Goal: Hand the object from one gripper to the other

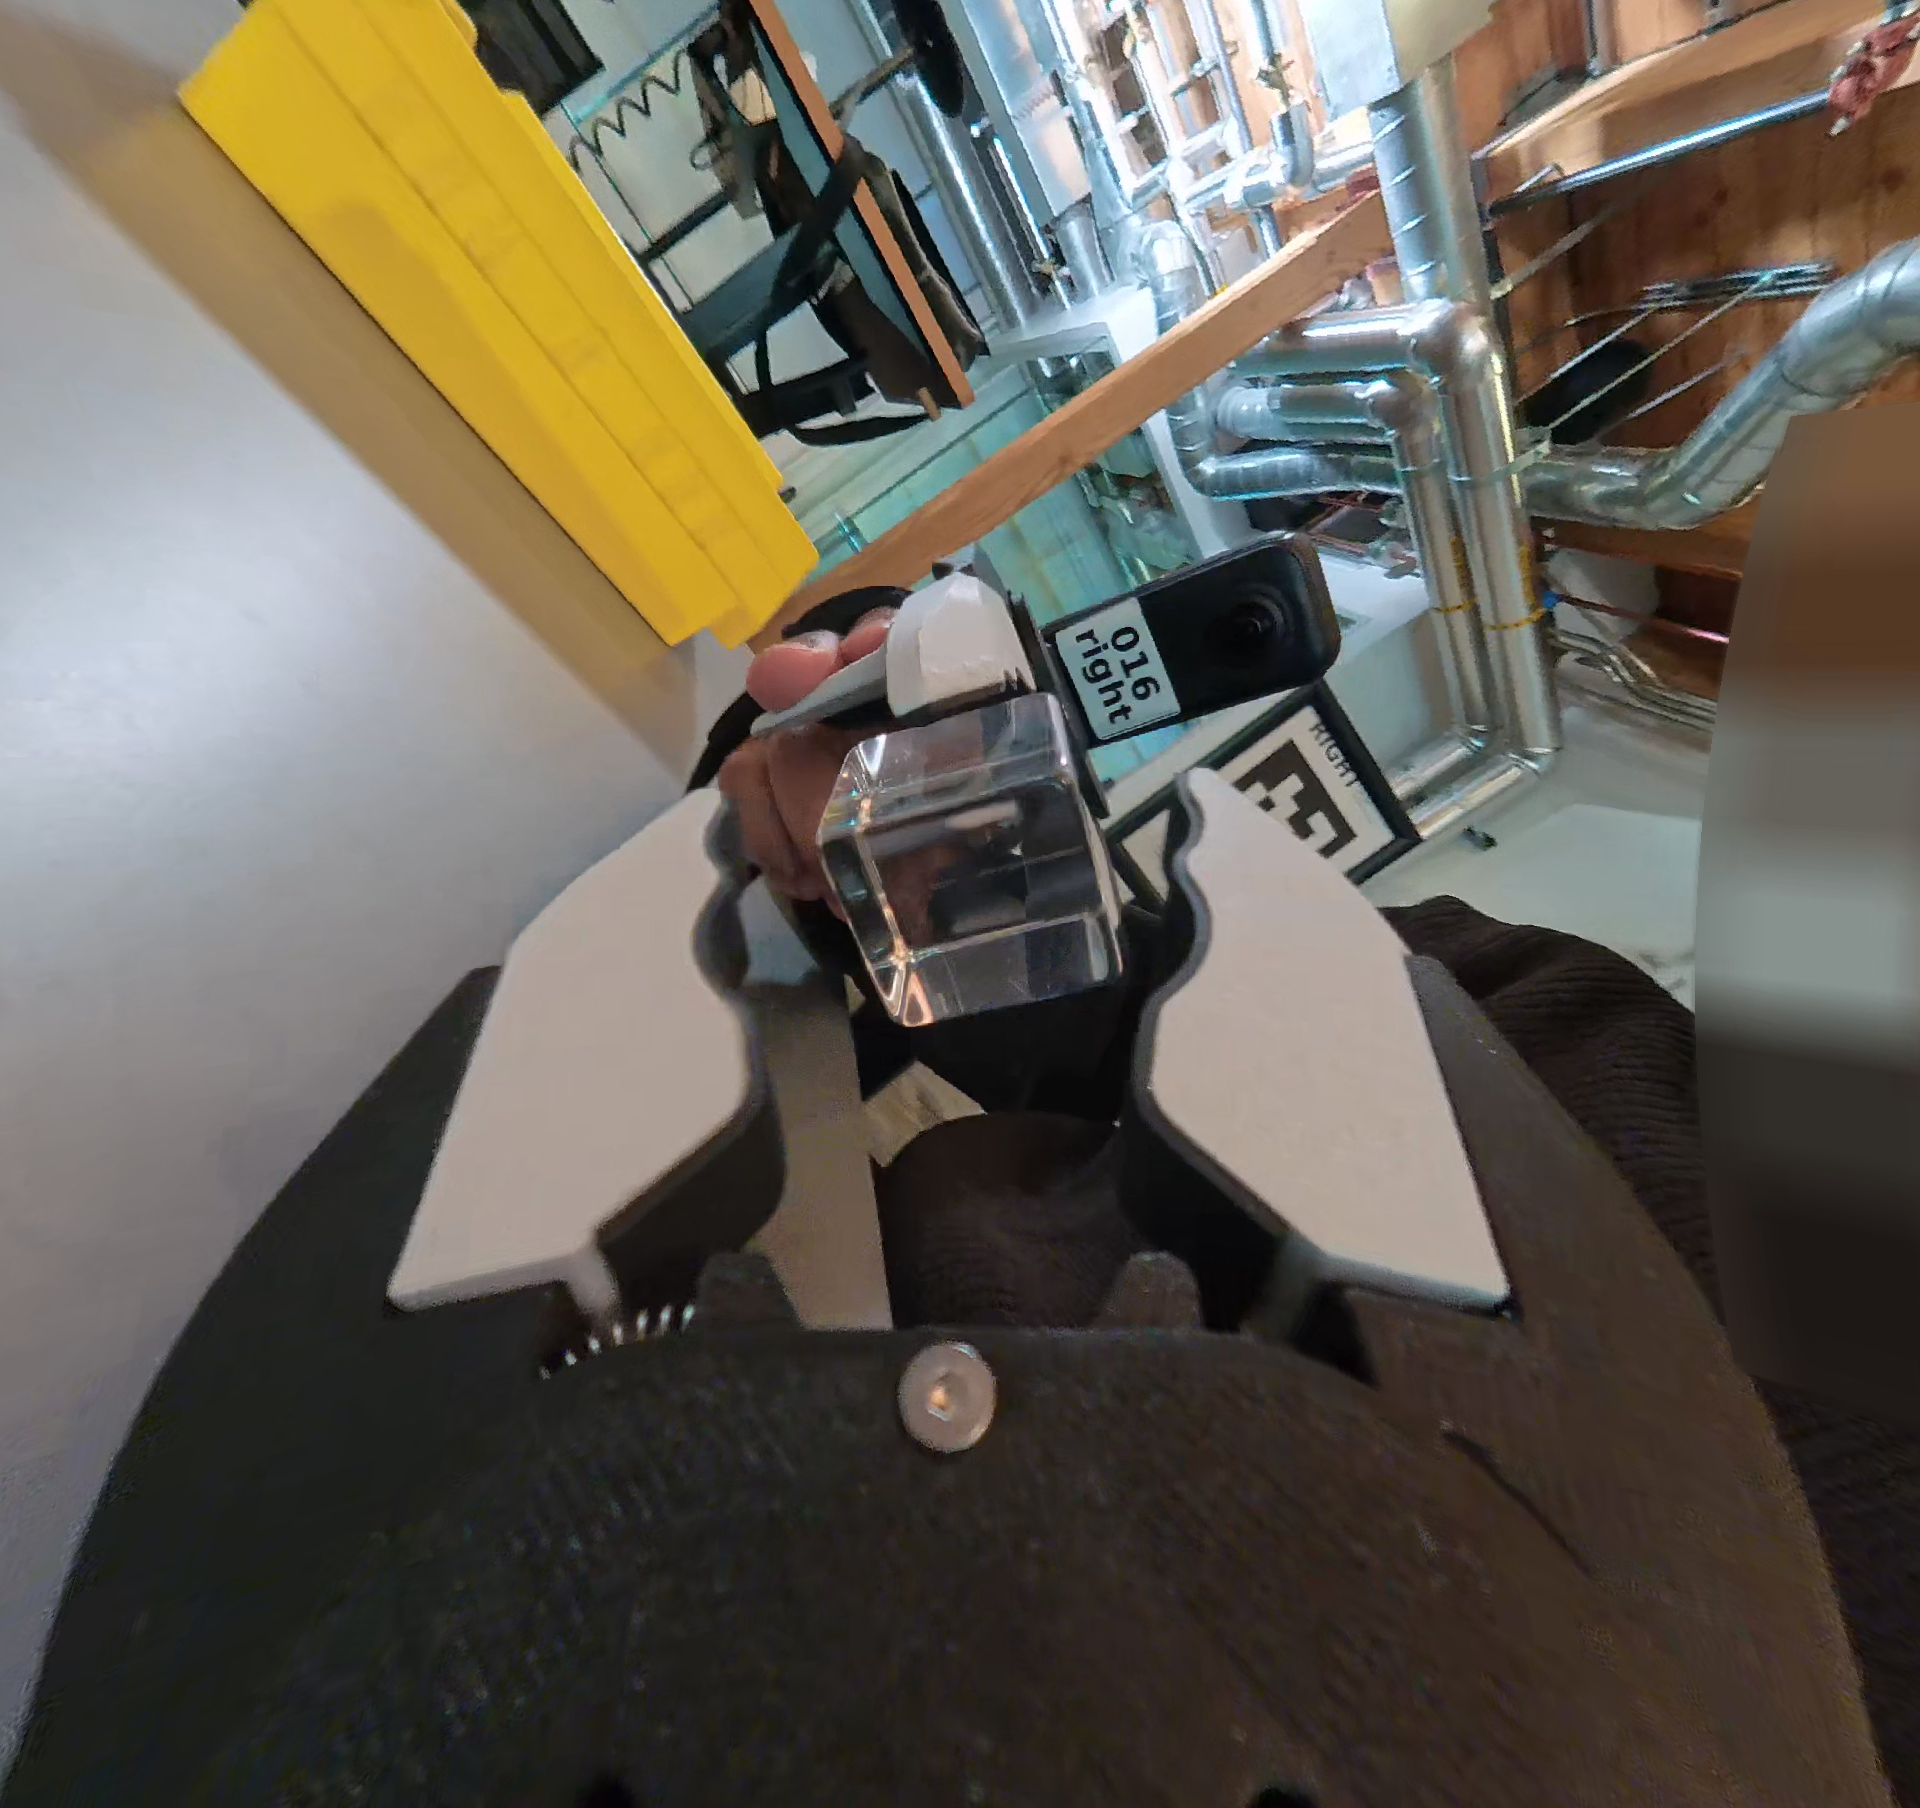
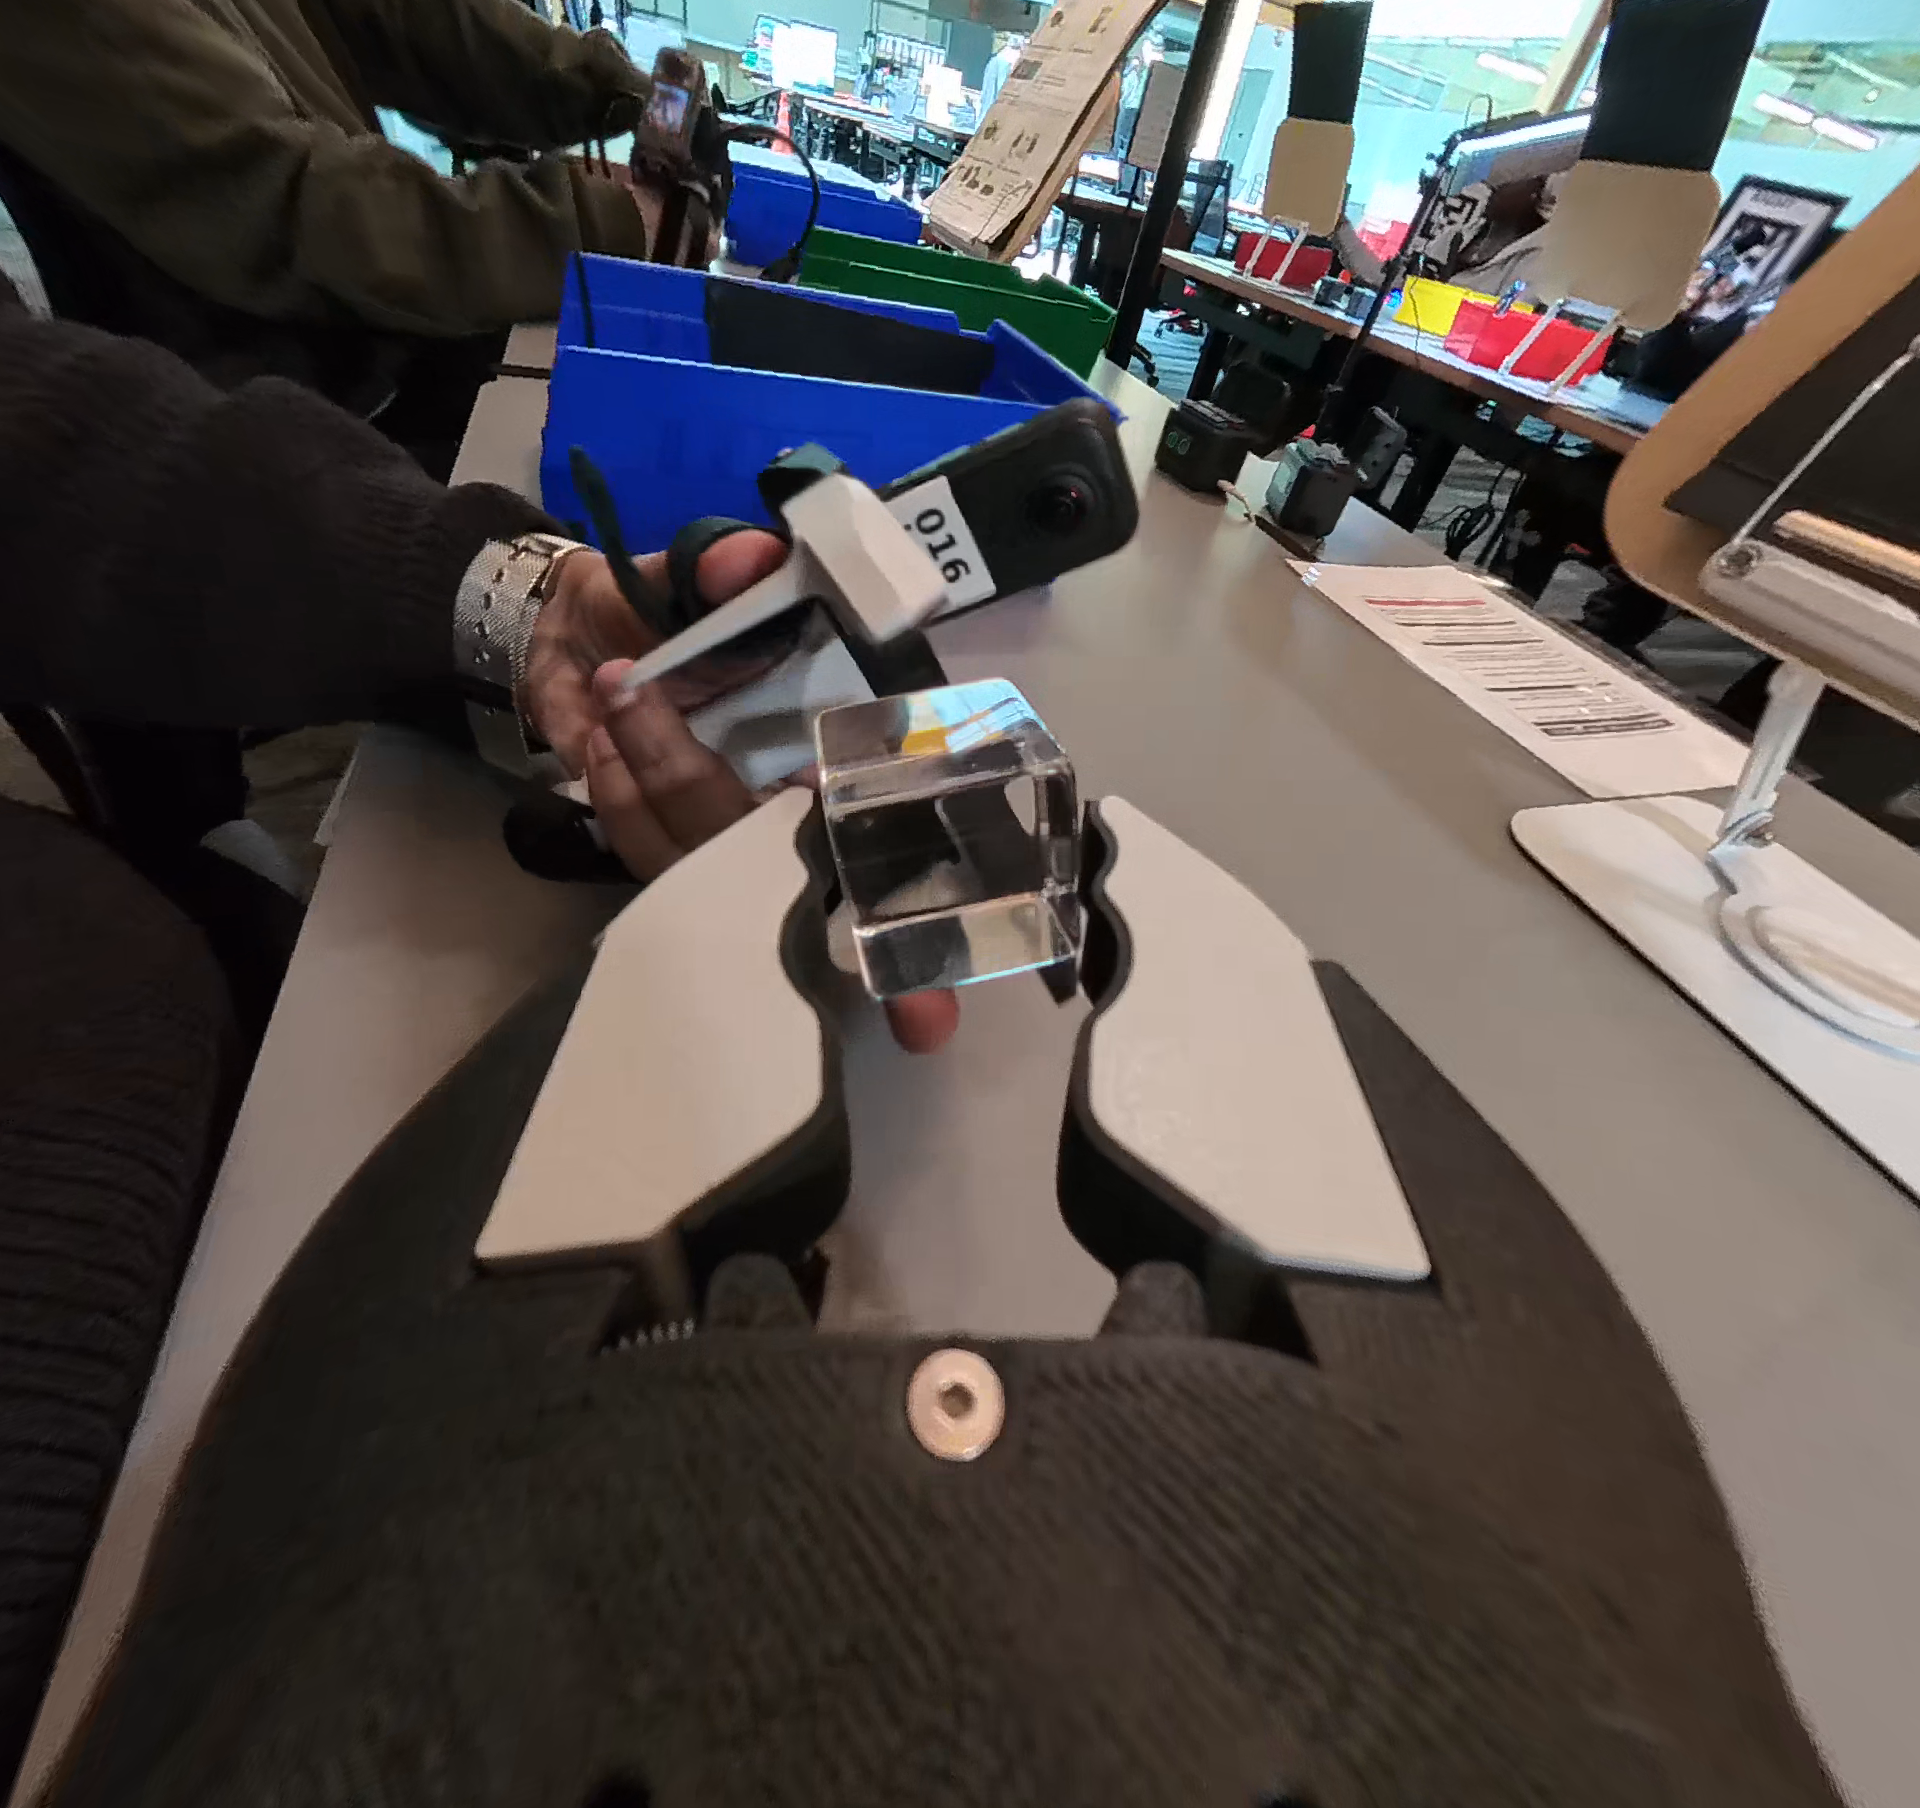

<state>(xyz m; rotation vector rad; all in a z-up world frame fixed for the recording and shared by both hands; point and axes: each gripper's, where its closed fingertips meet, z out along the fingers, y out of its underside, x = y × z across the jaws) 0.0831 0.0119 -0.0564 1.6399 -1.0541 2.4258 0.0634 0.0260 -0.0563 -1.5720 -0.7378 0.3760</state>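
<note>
Grey table [image 2: 1299, 719], blue bin [image 2: 727, 408] behind | clear cube [image 2: 951, 833] pinched between right gripper [image 2: 951, 885] fingers | left gripper [image 1: 961, 885] spread around it, contact unclear | cube likely heavy, slick (grip flat faces).

A grey table [image 2: 1299, 719] carries a blue bin [image 2: 748, 408] and a printed sheet [image 2: 1507, 662].

cube [image 2: 951, 839] clear | gripper fingers [image 2: 707, 1031] pale grey | bin [image 2: 727, 408] blue | bin [image 1: 499, 283] yellow | sleeve [image 2: 208, 532] seemingly black
</note>
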